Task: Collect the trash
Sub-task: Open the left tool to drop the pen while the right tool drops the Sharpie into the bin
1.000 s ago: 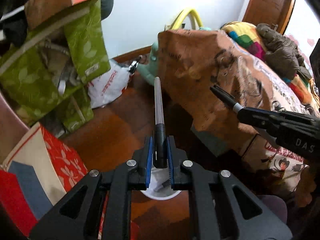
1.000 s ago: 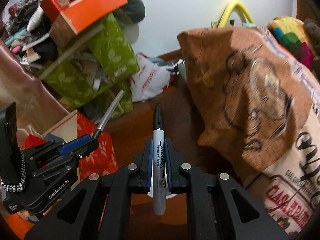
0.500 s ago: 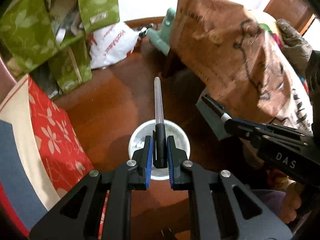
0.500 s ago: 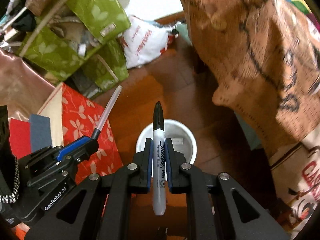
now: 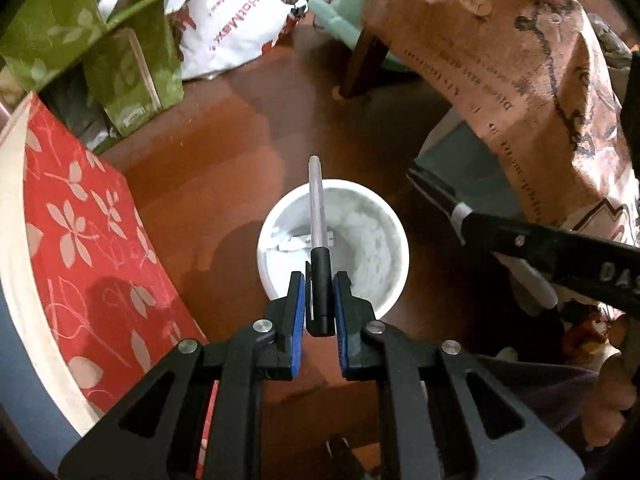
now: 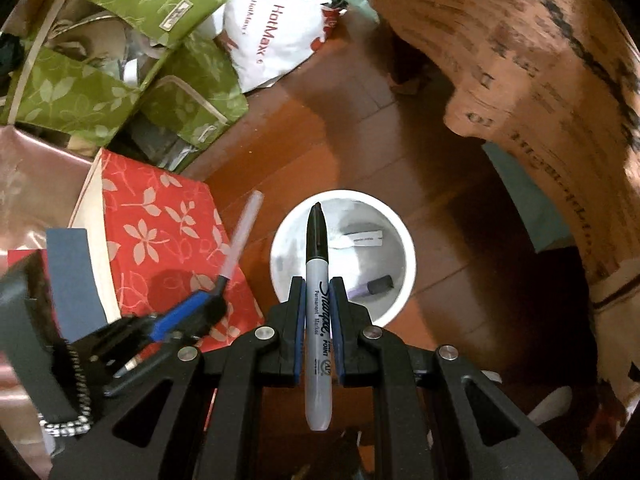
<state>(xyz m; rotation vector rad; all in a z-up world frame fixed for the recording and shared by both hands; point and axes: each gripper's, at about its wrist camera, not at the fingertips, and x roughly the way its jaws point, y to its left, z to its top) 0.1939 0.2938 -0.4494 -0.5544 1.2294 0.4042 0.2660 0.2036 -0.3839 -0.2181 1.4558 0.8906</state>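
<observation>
Both grippers have tipped down toward the floor over the last second, and the white bin (image 5: 332, 240) that was half hidden under the jaws now fills the middle of each view. On the left wrist view, the left gripper (image 5: 319, 300) has its jaws a touch apart around the clear pen (image 5: 320, 264): slim gaps show on both sides of the black cap, so the grip looks to be loosening, though I cannot tell whether the pen is already free. Its clear barrel points straight over the bin's mouth at frame centre.

Over on the right wrist view, the right gripper (image 6: 316, 312) has its jaws pressed onto the grey Sharpie marker (image 6: 317, 304), black tip lined up above the bin's near rim. Scraps of paper (image 6: 360, 239) and a small dark cap (image 6: 380, 284) lie on the bottom of the bin.

Red floral box (image 6: 160, 236) sits at left, green leaf-print bags (image 6: 120, 60) at upper left, brown printed cloth (image 6: 540, 80) at right.

That lines both pens up for the drop; the pen looks set to go first, marker next.
</observation>
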